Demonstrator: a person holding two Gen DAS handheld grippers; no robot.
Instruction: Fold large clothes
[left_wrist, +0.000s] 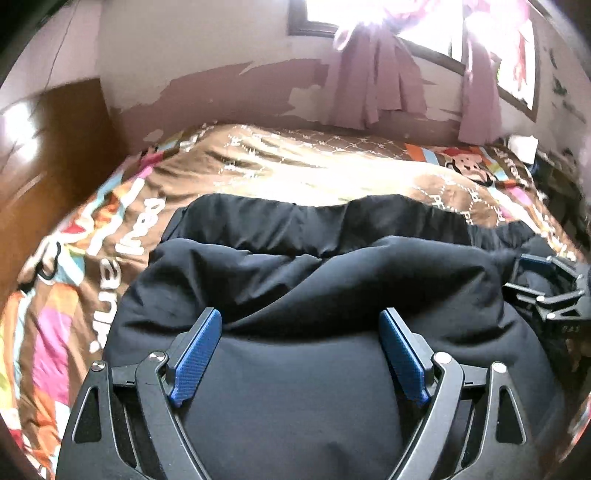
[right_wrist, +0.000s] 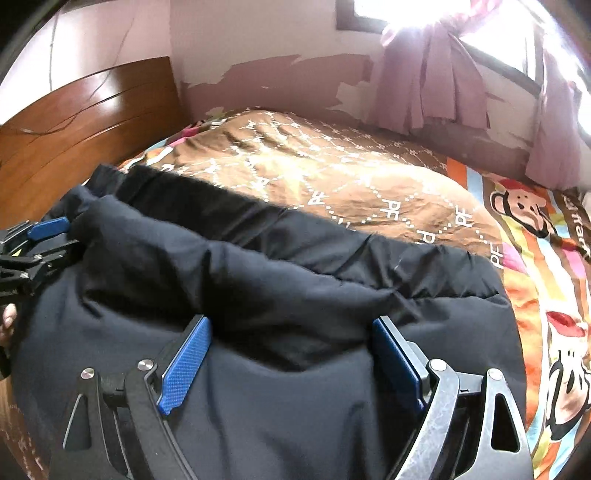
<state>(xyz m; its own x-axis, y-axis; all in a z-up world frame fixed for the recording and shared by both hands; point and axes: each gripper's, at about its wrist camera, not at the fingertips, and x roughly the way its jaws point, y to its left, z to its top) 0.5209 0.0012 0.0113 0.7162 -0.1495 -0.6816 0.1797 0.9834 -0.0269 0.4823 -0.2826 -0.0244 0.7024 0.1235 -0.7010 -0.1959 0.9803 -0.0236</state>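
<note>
While the black jacket (left_wrist: 295, 266) lies on the bed (left_wrist: 303, 166), both tongs hover over it. Left gripper (left_wrist: 301, 325) spread wide, right gripper (right_wrist: 291, 332) too, nothing pinched.

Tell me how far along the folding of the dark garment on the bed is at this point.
Done: the black padded garment lies on the patterned bedspread with one edge already rolled over itself. In hand: nothing is gripped; the left gripper and right gripper both stand wide open over the fabric, fingers apart. Left: at least one more fold, since the bundle looks bulky and loose.
</note>
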